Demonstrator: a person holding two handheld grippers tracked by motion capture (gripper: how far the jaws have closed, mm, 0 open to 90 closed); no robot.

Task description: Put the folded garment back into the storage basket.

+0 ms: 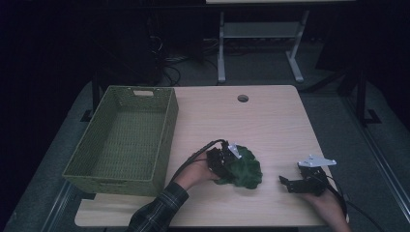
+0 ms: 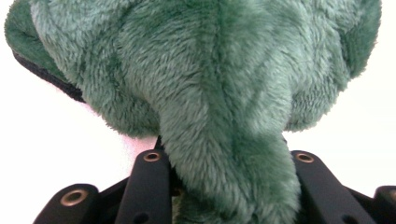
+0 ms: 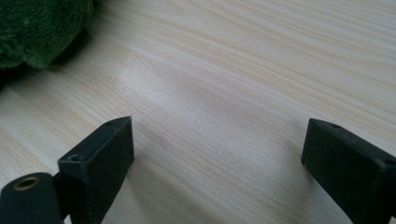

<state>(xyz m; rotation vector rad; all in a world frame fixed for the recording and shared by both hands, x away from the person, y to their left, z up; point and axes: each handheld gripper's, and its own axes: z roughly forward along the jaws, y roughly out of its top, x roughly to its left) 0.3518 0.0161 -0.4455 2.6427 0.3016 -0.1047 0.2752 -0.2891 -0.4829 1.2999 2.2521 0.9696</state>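
The step in hand looks like the pick-up of the green plush toy, which lies on the near middle of the wooden table, just right of the green woven basket; the left gripper sits at the toy's left edge, and in the left gripper view its two black jaws stand narrow on either side of a fold of the toy's fur, pressing into it, so I judge the grasp made but the toy not yet raised from the table; the right gripper rests low at the near right, well apart from the toy, and in the right gripper view its jaws stand wide with bare table between them and a corner of the toy at the far left; the basket stands empty on the left; the next move, as I judge it, calls for a lift clear of the table and a carry leftward over the basket's near wall, high enough that the hanging plush does not catch the rim.
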